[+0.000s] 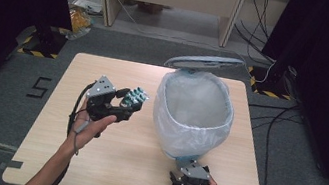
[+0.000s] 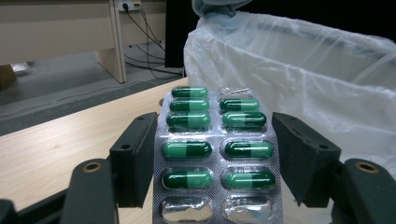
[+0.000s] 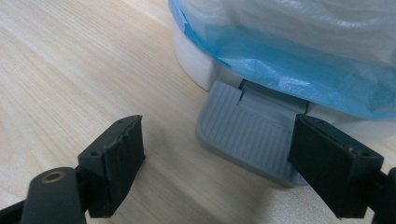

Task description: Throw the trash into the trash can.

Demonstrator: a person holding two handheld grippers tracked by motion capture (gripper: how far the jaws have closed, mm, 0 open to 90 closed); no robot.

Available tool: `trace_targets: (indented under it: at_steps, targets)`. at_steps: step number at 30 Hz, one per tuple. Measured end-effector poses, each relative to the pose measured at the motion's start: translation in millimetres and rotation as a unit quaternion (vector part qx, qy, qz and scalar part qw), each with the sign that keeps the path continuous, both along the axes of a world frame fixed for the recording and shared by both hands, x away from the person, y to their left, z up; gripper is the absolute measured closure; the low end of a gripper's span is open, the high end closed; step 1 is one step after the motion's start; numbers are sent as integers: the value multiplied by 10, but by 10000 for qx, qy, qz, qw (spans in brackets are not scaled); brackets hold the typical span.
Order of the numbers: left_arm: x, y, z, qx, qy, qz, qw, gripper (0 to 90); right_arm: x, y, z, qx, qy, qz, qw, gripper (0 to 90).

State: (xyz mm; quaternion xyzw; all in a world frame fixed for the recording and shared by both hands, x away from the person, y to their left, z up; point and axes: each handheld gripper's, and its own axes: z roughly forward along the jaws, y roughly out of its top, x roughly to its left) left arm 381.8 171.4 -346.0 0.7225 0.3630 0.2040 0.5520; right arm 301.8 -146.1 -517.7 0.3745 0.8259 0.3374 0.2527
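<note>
The jaws of the left gripper (image 2: pixel 212 154) are closed on a silver sheet of green pills (image 2: pixel 215 154), one black jaw pressing on each long edge, and the jaws of the right gripper (image 3: pixel 219 168) stand wide apart with nothing between them. The biggest thing here is the light wooden tabletop (image 1: pixel 105 163). On it stands a white bin with a clear plastic bag inside (image 1: pixel 195 110), and its grey round lid (image 1: pixel 205 63) is tipped up at the back. A grey ribbed foot pedal (image 3: pixel 250 135) sticks out at the bottom of the bin, low on the tabletop. The right gripper sits near the front edge of the tabletop, and in the right gripper view the pedal lies just past its open jaws, closer to the right jaw. The left gripper is held up above the tabletop, to the left of the bin. The pill sheet points toward the bin, close to its bag but not touching it. Most pockets hold a green pill, and the two nearest pockets are empty.
</note>
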Motion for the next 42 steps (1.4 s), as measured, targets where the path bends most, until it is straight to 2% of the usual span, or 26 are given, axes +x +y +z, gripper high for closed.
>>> trace_targets:
  at_steps: [7, 13, 15, 22, 31, 42]
  targets:
    - [-6, 21, 66, -168, -22, -62, 9998, 338, -1, 0, 2, -8, 14, 1, 10000, 184]
    - [-6, 30, 161, -221, -108, -93, 9997, 338, -1, 1, 2, -11, 11, -1, 10000, 184]
    - [-14, 25, 211, -322, -99, -190, 9993, 338, -1, 1, 2, -12, 10, -3, 10000, 184]
    - [-41, -72, 300, -227, -215, -270, 9991, 338, -1, 2, 2, -11, 11, -6, 10000, 184]
    - [-62, -234, 399, -164, -286, -473, 9983, 338, -1, 2, 2, -7, 12, -6, 10000, 184]
    - [-55, -396, 498, -46, -352, -604, 9975, 338, -4, 3, 1, 2, 26, -14, 10000, 184]
